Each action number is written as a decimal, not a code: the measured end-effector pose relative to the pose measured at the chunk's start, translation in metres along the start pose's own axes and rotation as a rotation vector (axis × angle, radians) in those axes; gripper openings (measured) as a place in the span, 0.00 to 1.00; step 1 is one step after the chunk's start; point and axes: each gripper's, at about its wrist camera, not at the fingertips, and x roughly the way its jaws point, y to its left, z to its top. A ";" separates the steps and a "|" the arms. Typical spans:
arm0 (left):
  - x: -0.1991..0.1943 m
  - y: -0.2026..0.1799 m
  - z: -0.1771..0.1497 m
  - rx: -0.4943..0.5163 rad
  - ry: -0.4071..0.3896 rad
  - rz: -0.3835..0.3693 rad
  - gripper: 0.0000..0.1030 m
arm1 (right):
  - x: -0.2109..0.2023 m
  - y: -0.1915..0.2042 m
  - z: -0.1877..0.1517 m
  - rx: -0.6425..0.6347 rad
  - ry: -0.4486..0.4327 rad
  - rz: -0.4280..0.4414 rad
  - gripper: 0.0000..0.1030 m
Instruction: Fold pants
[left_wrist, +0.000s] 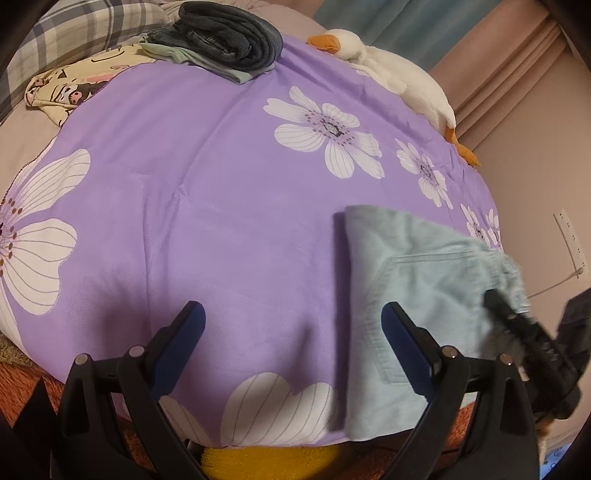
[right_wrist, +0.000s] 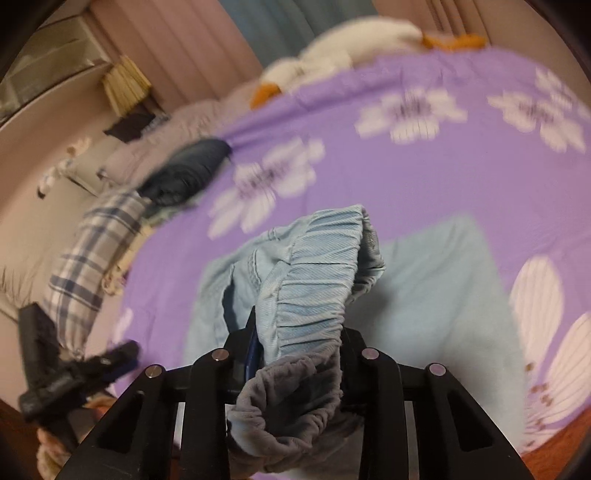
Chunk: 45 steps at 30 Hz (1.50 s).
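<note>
Fold in hand: I am pinching the pants (right_wrist: 317, 295) waistband in the right gripper (right_wrist: 295, 332) near the bed's (left_wrist: 221, 206) right edge, left gripper (left_wrist: 291, 325) spread, carrying it flat across.

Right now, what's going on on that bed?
A person is folding light blue pants on a purple floral quilt. The right tool is clamped on the elastic waistband, lifting it off the quilt while the rest lies flat. The left tool hangs open and empty above the quilt beside the pants. A pile of dark jeans sits at the far side.
</note>
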 end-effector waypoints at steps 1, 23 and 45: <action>0.001 -0.002 0.000 0.006 0.002 0.001 0.93 | -0.008 0.000 0.002 -0.012 -0.018 -0.017 0.33; 0.047 -0.057 -0.017 0.135 0.146 -0.125 0.93 | 0.001 -0.067 -0.012 0.061 0.045 -0.252 0.74; 0.087 -0.084 -0.024 0.176 0.233 -0.201 0.38 | 0.017 -0.107 -0.022 0.214 0.151 0.026 0.84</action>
